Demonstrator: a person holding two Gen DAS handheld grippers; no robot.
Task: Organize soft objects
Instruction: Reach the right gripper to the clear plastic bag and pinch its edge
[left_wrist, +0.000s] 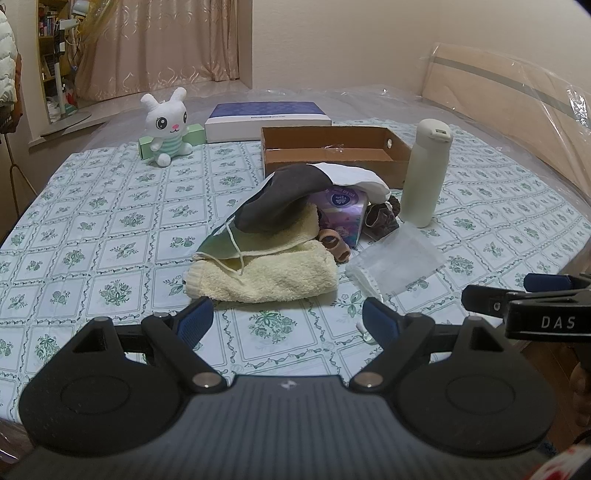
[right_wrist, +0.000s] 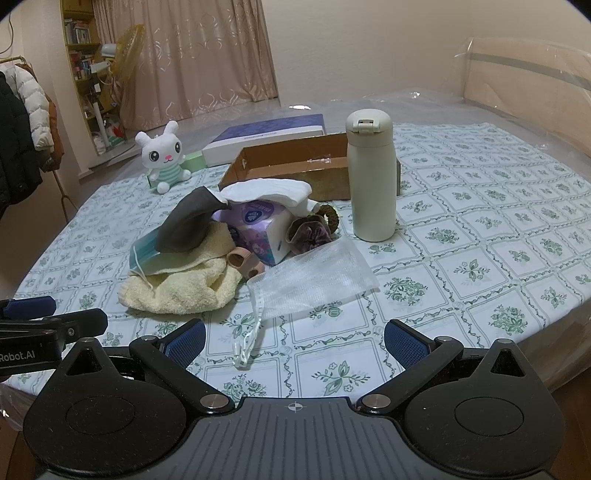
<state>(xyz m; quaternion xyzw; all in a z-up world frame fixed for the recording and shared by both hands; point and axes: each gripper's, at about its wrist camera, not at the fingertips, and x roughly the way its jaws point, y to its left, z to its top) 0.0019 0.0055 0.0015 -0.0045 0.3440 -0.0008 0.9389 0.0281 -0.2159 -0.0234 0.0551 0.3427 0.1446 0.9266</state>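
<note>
Above the floral tablecloth (left_wrist: 110, 221), left gripper (left_wrist: 288, 319) and right gripper (right_wrist: 295, 338) hover level, wide open, empty, facing the towel (left_wrist: 266, 277).

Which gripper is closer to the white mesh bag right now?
Right. The right gripper sits straight in front of the white mesh bag, over its drawstring. The left gripper faces the yellow towel, with the bag off to its right.

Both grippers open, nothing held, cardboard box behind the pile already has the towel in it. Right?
Not quite. The cardboard box looks empty in the right wrist view; the yellow towel lies on the tablecloth in the pile. Left gripper and right gripper are open, holding nothing.
</note>
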